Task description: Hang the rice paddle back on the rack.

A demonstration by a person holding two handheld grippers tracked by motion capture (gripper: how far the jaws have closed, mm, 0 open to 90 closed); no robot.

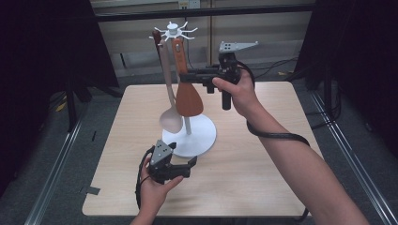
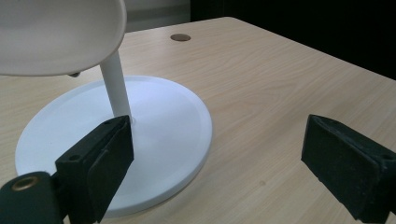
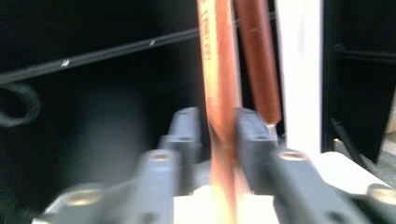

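We see a white rack point(image 1: 187, 126) standing on the surface point(image 1: 263, 154), with a pale spoon point(image 1: 170, 117) and a brown spatula point(image 1: 188, 98) hanging from its top hooks point(image 1: 172, 32). The right tongs point(image 1: 187, 75) sit at the spatula's handle; in the right gripper view the handle point(image 3: 219, 93) lies between the jaws, which look parted a little, so we judge the grip released. The left tongs point(image 1: 191, 162) stand wide open and empty beside the rack's base point(image 2: 154, 140). We judge the hanging done; withdrawing the right hand point(image 1: 239, 91) remains.
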